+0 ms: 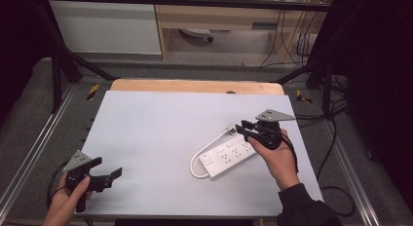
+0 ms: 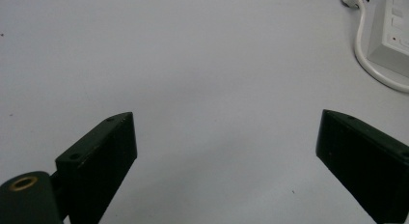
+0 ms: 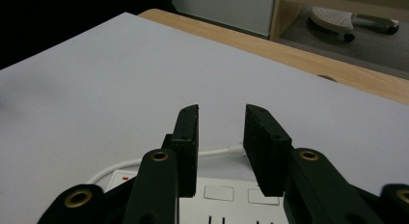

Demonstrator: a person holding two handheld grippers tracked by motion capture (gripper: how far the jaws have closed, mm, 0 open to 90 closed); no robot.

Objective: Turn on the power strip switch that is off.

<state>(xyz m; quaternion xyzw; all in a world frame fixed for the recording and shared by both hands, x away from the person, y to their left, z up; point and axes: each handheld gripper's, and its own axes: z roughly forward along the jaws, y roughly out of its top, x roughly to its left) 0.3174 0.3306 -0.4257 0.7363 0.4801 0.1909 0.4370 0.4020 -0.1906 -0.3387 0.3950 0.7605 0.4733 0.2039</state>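
Power strip (image 1: 229,157), white, lay right of centre in the high view, its cord (image 1: 200,158) looped leftward. Right gripper (image 1: 242,128) hovered over its far end, jaws narrowly parted, empty. Left gripper (image 1: 109,176), lower left, gaped wide, gripping nothing.

The wide white sheet-covered table top (image 1: 156,133) lies bare across its left and middle, open to passage from the near left corner all the way to the far edge. On the right half, a white rectangular plastic power strip (image 1: 229,157) lies flat, its thin white cable (image 1: 198,158) looping off its left end and along its far side. A strip of bare wooden table edge (image 1: 195,85) runs along the back.
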